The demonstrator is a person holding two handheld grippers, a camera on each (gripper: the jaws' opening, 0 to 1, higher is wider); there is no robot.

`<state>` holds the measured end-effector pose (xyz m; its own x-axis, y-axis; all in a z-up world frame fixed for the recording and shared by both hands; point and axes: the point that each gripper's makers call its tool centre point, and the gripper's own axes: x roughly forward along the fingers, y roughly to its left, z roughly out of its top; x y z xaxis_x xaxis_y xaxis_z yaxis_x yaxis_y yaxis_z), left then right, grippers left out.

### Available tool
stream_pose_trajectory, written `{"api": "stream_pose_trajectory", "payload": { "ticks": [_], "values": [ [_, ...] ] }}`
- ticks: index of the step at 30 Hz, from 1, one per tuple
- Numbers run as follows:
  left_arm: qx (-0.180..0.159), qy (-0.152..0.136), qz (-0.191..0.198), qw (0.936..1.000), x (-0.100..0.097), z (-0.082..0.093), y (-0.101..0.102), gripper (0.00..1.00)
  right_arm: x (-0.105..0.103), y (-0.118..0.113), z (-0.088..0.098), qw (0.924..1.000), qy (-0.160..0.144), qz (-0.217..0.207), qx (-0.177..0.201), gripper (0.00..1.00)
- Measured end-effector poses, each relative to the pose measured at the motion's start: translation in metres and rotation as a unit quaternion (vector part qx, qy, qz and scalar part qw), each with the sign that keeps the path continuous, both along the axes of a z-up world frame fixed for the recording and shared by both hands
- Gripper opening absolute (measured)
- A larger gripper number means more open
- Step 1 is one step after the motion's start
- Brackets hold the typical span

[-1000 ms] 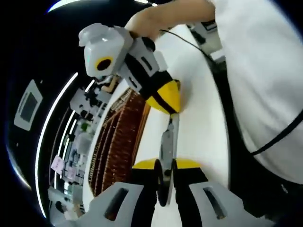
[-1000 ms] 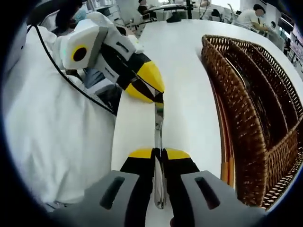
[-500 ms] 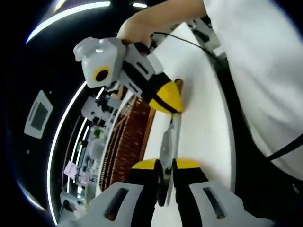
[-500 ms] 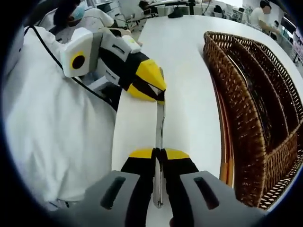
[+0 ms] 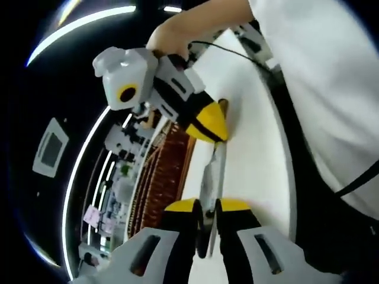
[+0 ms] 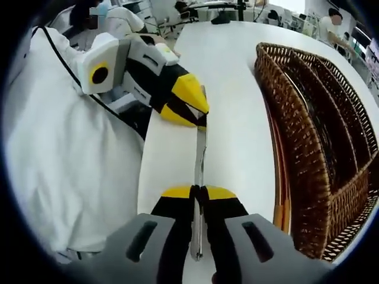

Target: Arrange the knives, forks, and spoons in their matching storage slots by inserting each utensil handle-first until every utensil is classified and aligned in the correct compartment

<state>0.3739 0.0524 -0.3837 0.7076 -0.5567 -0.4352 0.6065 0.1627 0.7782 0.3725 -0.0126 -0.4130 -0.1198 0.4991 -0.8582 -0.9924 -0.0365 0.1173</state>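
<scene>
A flat metal utensil (image 5: 210, 177), seen thin and edge-on (image 6: 199, 160), spans the gap between my two grippers above the white table (image 6: 237, 118); it looks like a knife. My left gripper (image 5: 207, 208) is shut on one end of it. My right gripper (image 6: 198, 195) is shut on the other end. Each gripper also appears in the other's view, with its yellow tips closed on the utensil: the right gripper (image 5: 214, 135) and the left gripper (image 6: 198, 118). A brown wicker basket (image 6: 320, 118) with long parallel slots stands beside them on the table, also seen as the wicker basket (image 5: 169, 171).
The person's white shirt (image 6: 65, 177) stands close along the table's edge, with a black cable across it. An orange-brown strip (image 6: 280, 207) lies along the basket's near wall. Other people sit at tables (image 6: 213, 9) far behind.
Both grippers keep their hold on the utensil. The left gripper view has tilted a little, so the basket sits lower in it; the right gripper view has barely shifted.
</scene>
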Motion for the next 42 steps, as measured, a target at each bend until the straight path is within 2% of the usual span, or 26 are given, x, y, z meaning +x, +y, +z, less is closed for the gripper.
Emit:
{"api": "stream_pose_trajectory", "payload": {
  "ticks": [1, 3, 11, 17, 19, 23, 24, 26, 29, 33, 34, 38, 42],
  "values": [
    [0.0, 0.003, -0.003, 1.0, -0.001, -0.001, -0.001, 0.11, 0.002, -0.002, -0.001, 0.9998, -0.016, 0.007, -0.006, 0.04],
    [0.003, 0.005, -0.004, 1.0, -0.001, -0.003, -0.001, 0.11, 0.001, -0.001, -0.001, 0.9999, -0.012, 0.0, -0.006, 0.04],
    [-0.004, 0.019, -0.006, 0.9998, 0.0, -0.006, -0.001, 0.12, 0.002, 0.0, -0.001, 0.9997, -0.024, 0.002, -0.006, 0.04],
    [-0.023, 0.048, -0.01, 0.9985, 0.0, -0.005, -0.004, 0.13, 0.002, 0.0, -0.001, 0.9995, -0.032, 0.002, -0.005, 0.04],
    [-0.04, 0.071, -0.01, 0.9966, -0.001, -0.005, -0.005, 0.14, 0.002, 0.0, -0.001, 0.9994, -0.035, 0.003, -0.005, 0.04],
    [-0.054, 0.087, -0.009, 0.9947, -0.001, -0.003, -0.006, 0.14, 0.002, 0.0, -0.001, 0.9993, -0.038, 0.002, -0.004, 0.04],
    [-0.067, 0.116, -0.005, 0.9909, 0.0, -0.004, -0.006, 0.15, 0.002, 0.0, -0.001, 0.9991, -0.042, 0.003, -0.003, 0.04],
    [-0.066, 0.13, -0.004, 0.9894, 0.002, -0.005, -0.004, 0.15, 0.002, 0.0, 0.0, 0.999, -0.044, 0.002, -0.002, 0.04],
    [-0.073, 0.175, 0.005, 0.9819, 0.002, -0.011, -0.001, 0.15, 0.002, 0.0, 0.0, 0.9988, -0.049, 0.003, -0.001, 0.04],
    [-0.072, 0.203, 0.005, 0.9765, 0.006, -0.013, 0.001, 0.15, 0.002, 0.0, 0.0, 0.9983, -0.057, 0.006, 0.001, 0.04],
    [-0.069, 0.218, 0.004, 0.9734, 0.007, -0.014, 0.001, 0.15, 0.002, 0.0, 0.0, 0.9983, -0.059, 0.006, 0.001, 0.04],
    [-0.061, 0.236, 0.005, 0.9699, 0.01, -0.014, 0.0, 0.15, 0.002, 0.0, 0.0, 0.9978, -0.066, 0.01, 0.001, 0.04],
    [-0.04, 0.273, 0.0, 0.9611, 0.009, -0.016, -0.002, 0.14, 0.001, 0.0, 0.0, 0.9972, -0.073, 0.015, 0.0, 0.04]
  ]
}}
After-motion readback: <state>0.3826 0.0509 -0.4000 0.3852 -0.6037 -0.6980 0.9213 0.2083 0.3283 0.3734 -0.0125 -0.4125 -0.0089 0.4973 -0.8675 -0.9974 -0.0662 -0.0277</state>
